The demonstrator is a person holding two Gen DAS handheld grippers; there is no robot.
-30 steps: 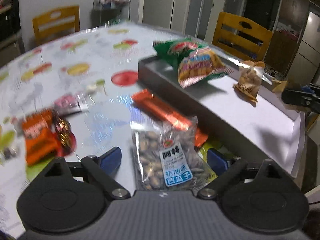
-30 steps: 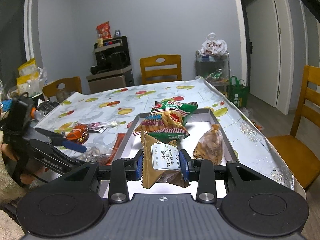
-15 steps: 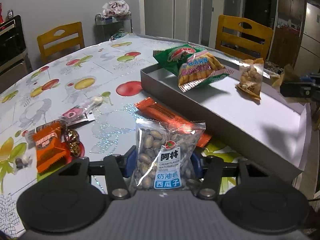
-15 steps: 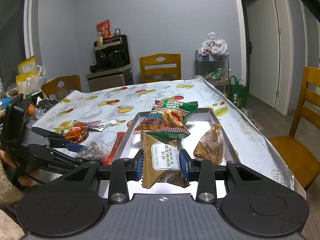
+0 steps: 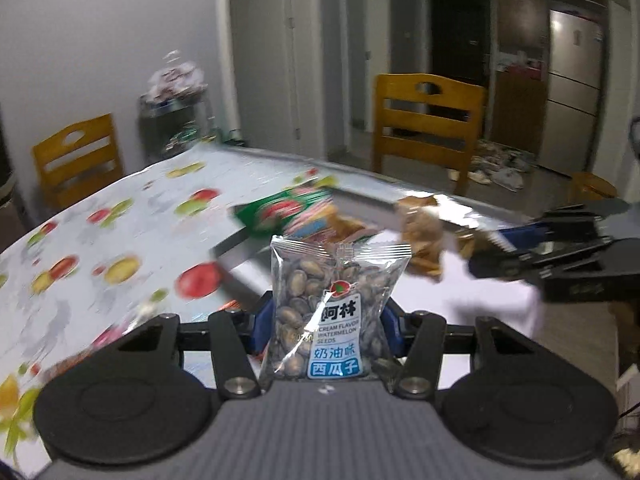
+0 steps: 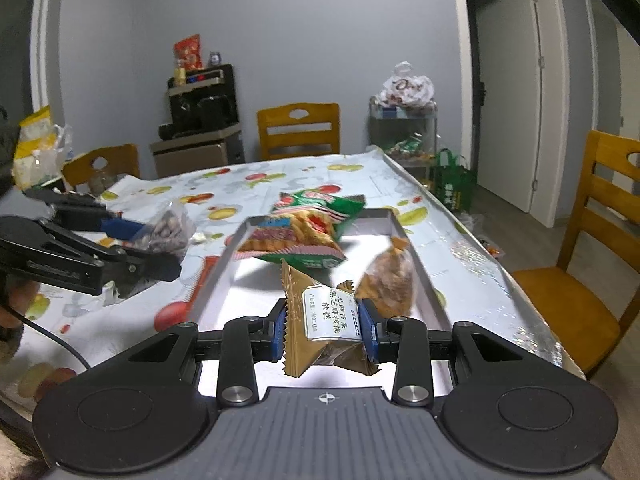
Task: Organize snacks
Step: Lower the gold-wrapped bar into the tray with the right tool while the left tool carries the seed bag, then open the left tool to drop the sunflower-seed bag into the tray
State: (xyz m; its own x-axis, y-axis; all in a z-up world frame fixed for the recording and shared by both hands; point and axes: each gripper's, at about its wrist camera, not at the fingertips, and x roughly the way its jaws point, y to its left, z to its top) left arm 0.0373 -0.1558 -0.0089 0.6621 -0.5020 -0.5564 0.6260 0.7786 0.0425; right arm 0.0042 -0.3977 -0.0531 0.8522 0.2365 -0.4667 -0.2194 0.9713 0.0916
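My left gripper [image 5: 326,330] is shut on a clear packet of watermelon seeds [image 5: 334,308] and holds it in the air beside the grey tray [image 6: 218,268]. It also shows in the right wrist view [image 6: 124,240]. My right gripper [image 6: 324,332] is shut on a brown snack packet [image 6: 320,320] with a white label, over the near end of the tray. In the tray lie a green snack bag [image 6: 316,216] with a yellow bag [image 6: 280,238] on it, and a clear bag of brown snacks [image 6: 390,280].
An orange bar [image 6: 202,280] lies on the fruit-print tablecloth [image 5: 100,248] left of the tray. Wooden chairs [image 6: 588,264] stand around the table. A shelf with bags [image 6: 404,128] and a coffee machine [image 6: 204,100] stand by the far wall.
My left gripper closed on the seed packet on the table and lifted it up toward the tray. My right gripper stayed shut on the brown packet and moved a little over the tray.
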